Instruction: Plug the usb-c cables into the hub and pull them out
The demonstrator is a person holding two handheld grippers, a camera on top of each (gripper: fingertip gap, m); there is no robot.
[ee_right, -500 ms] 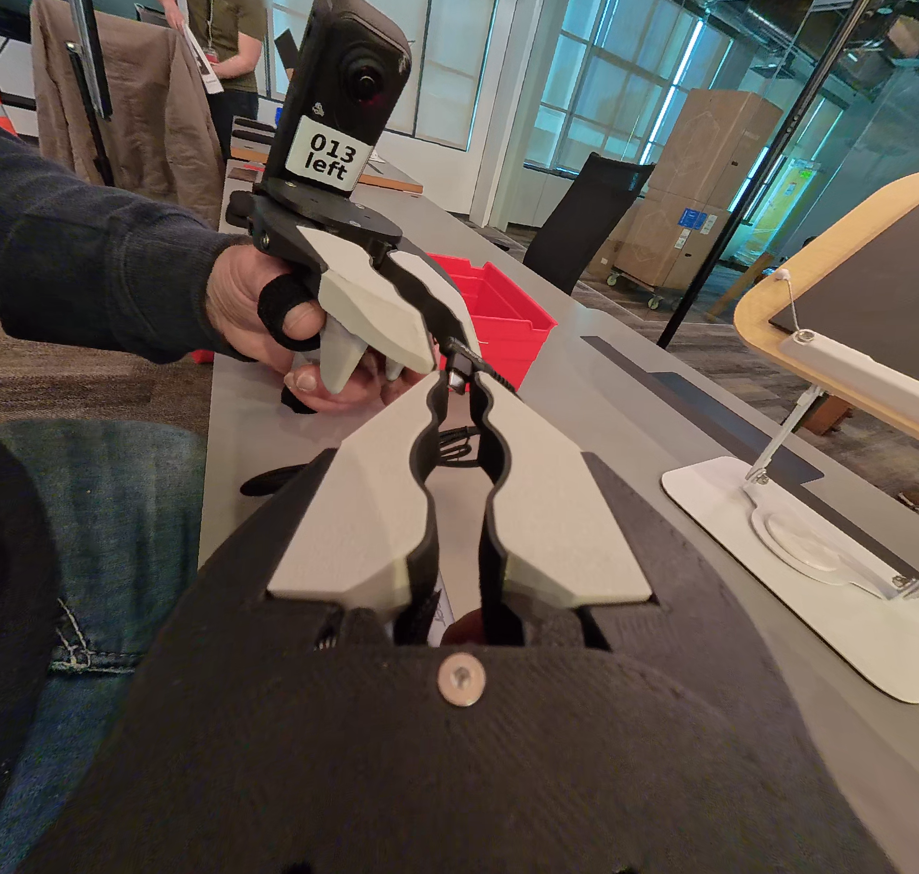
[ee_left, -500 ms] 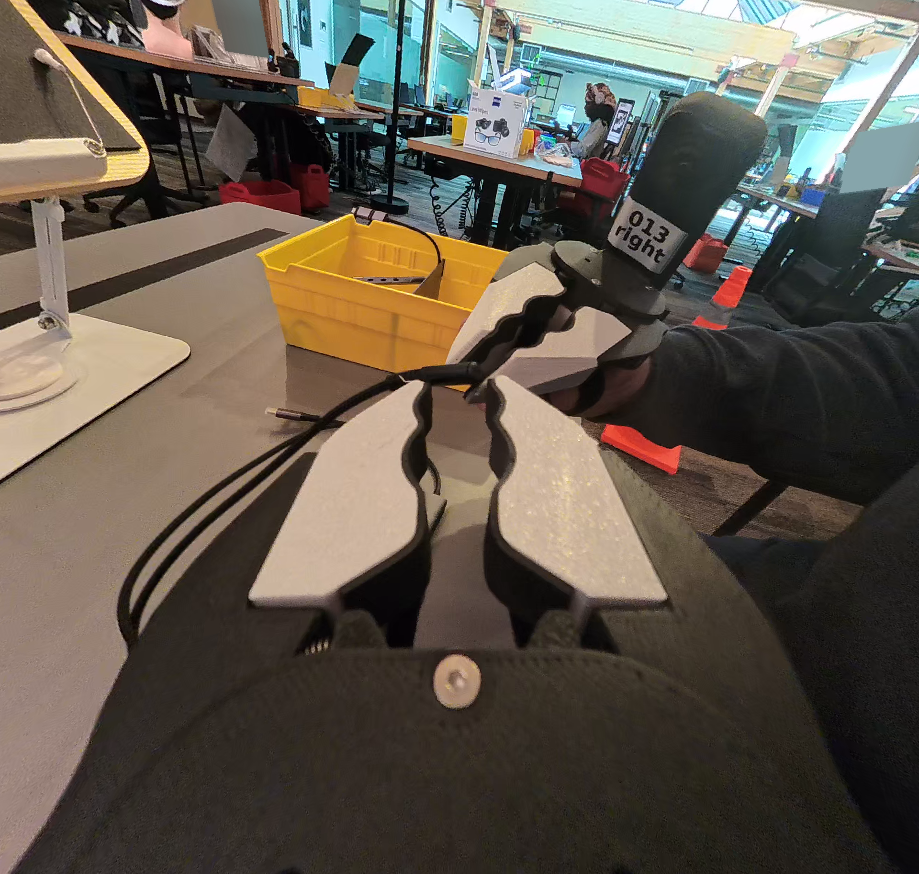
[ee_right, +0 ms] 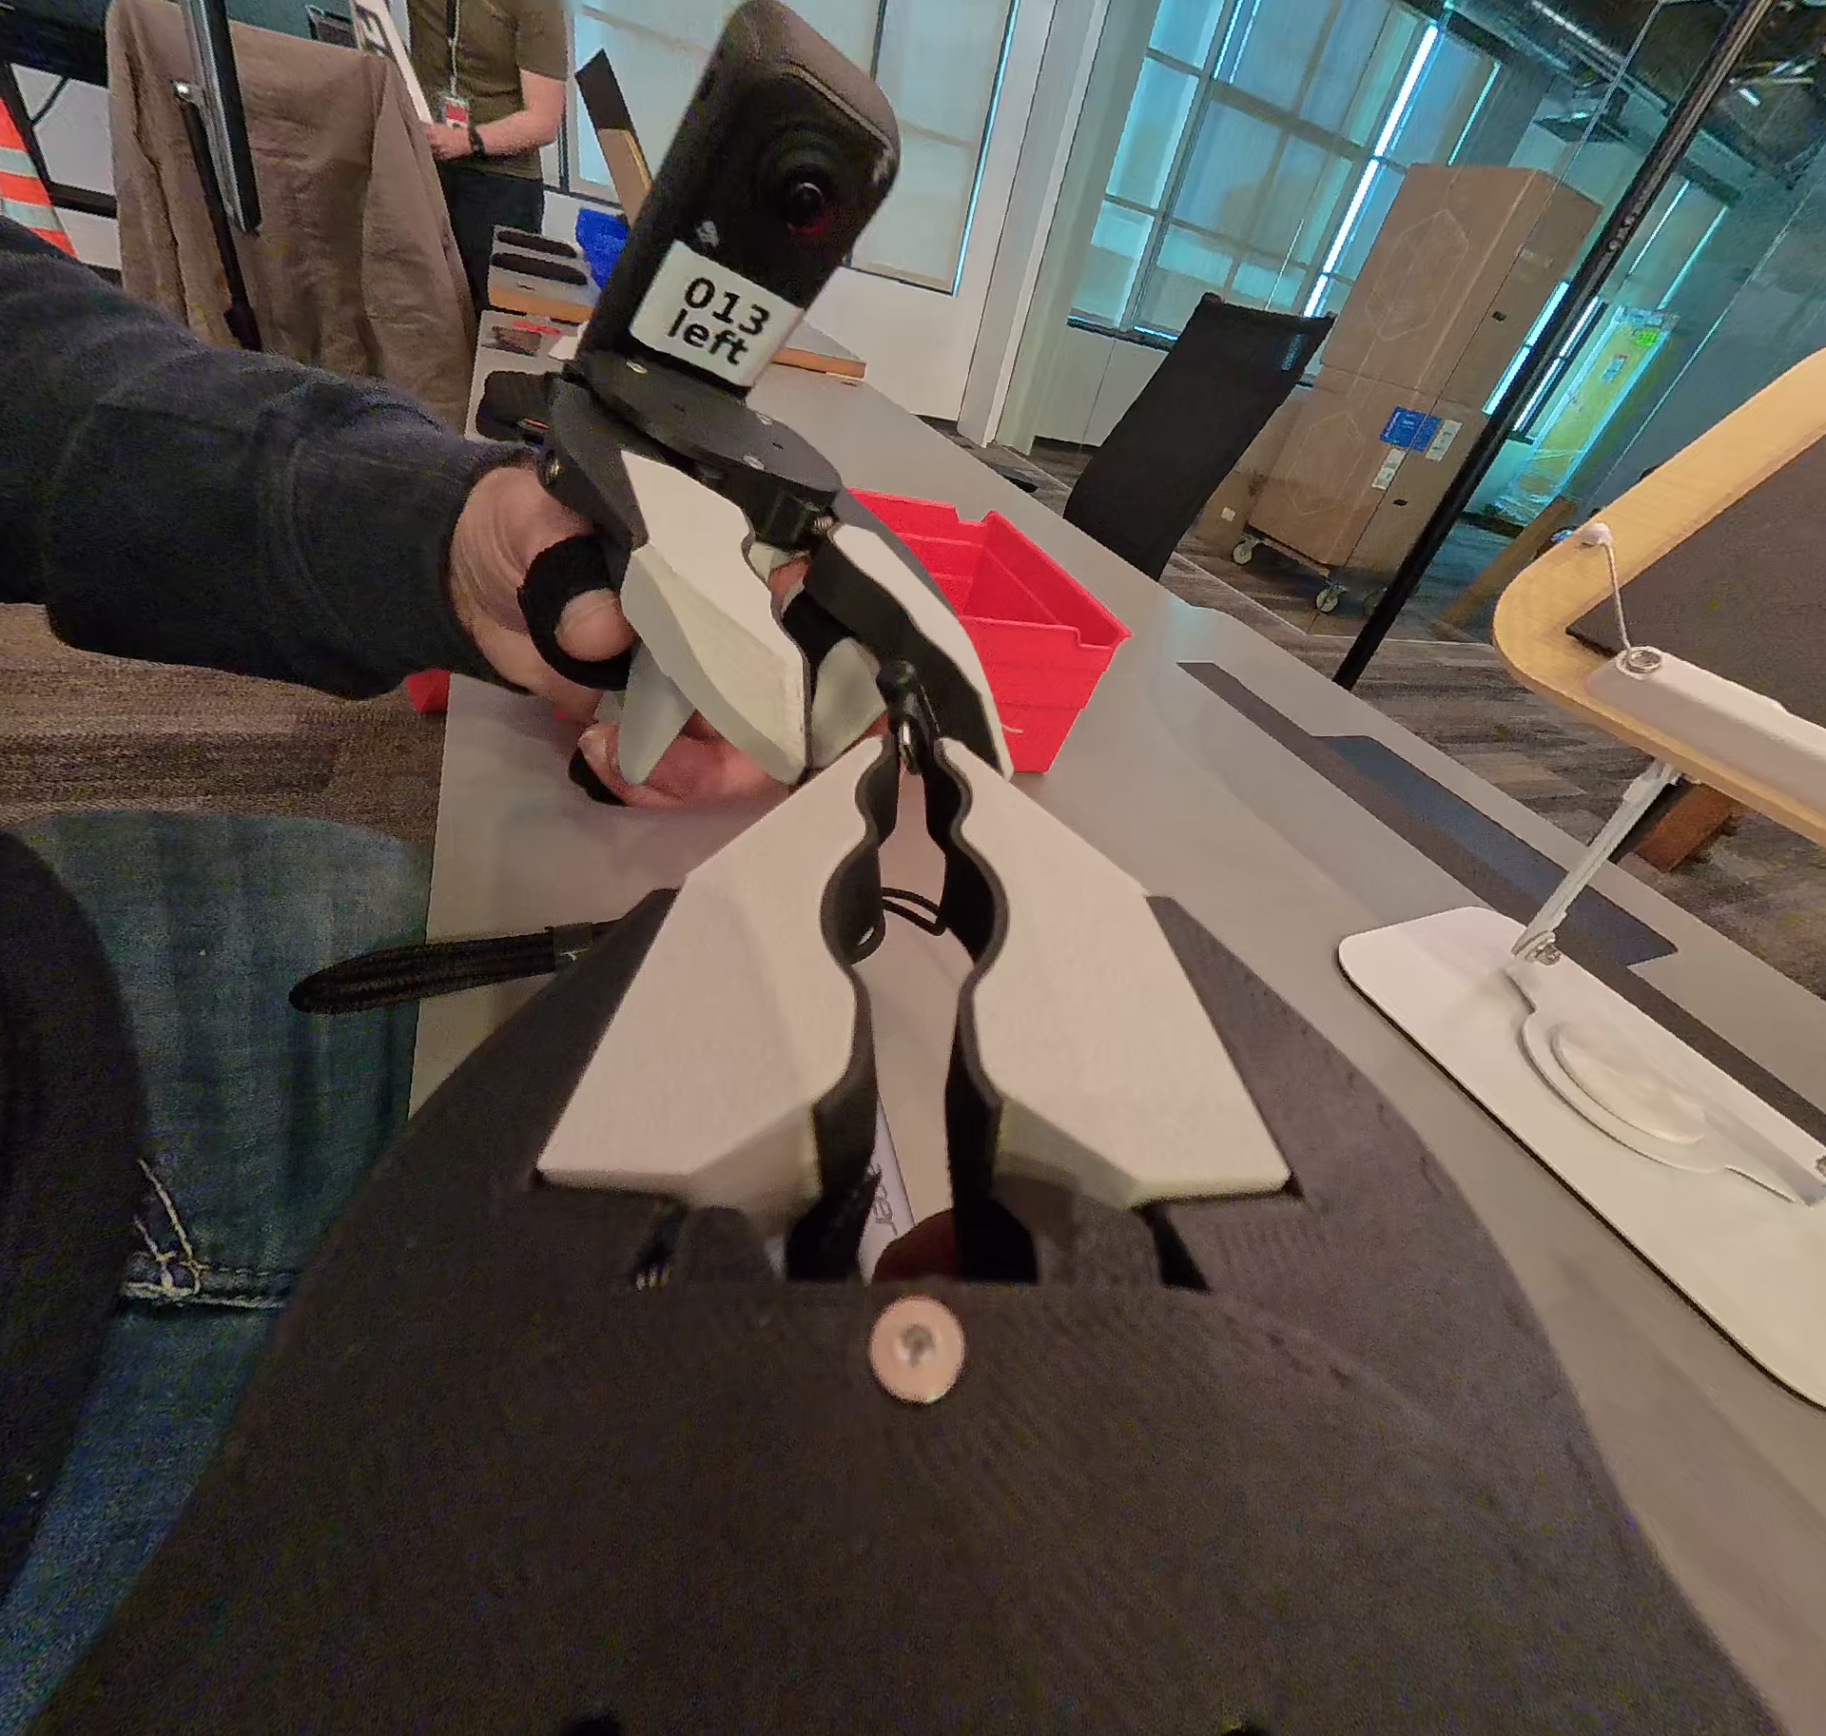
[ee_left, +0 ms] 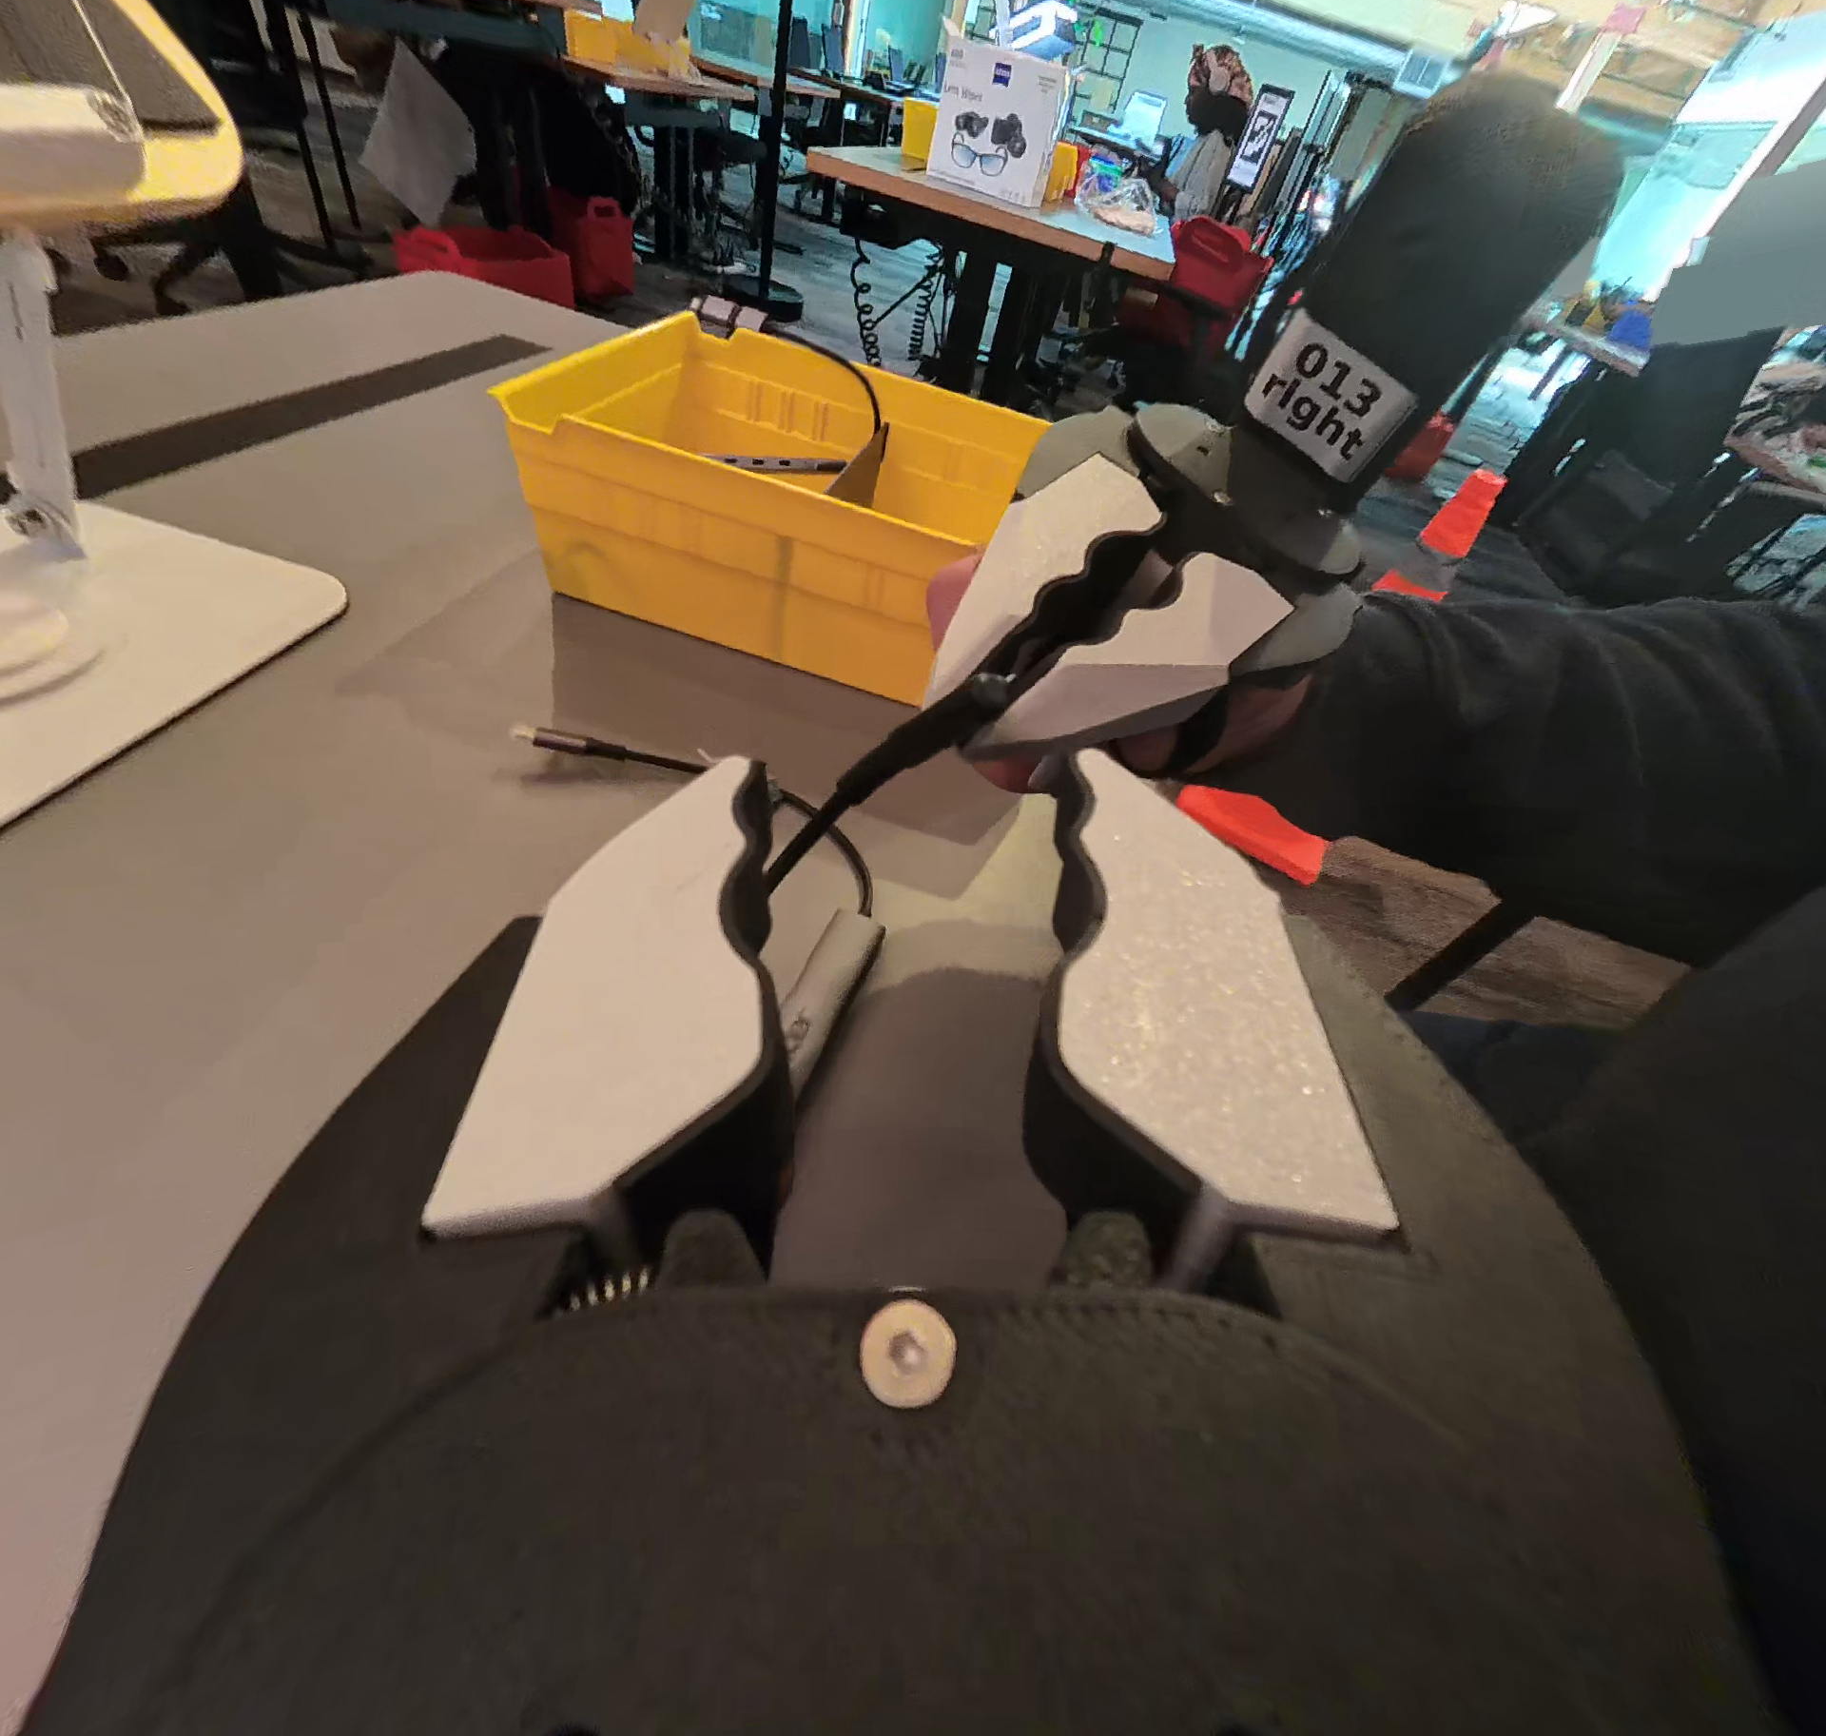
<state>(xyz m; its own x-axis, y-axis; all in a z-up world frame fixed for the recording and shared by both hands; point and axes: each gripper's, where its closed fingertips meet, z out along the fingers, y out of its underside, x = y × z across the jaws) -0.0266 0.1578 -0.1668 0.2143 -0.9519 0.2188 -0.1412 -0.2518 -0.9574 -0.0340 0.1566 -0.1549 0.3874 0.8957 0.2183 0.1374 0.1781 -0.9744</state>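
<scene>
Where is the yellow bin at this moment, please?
In the left wrist view the yellow bin stands on the grey table, ahead of the left gripper and just left of the right gripper; a loose cable plug lies before it.

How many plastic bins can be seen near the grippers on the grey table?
2. A yellow bin stands on the table beyond the left gripper, with a cable and a small hub-like device inside. A red bin stands behind the left gripper in the right wrist view. Others may be hidden.

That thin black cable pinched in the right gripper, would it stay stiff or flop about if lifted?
Probably floppy: the black cable sags from the right gripper and loops on the table. Likely light, being thin. Its loose plug end might drag.
</scene>
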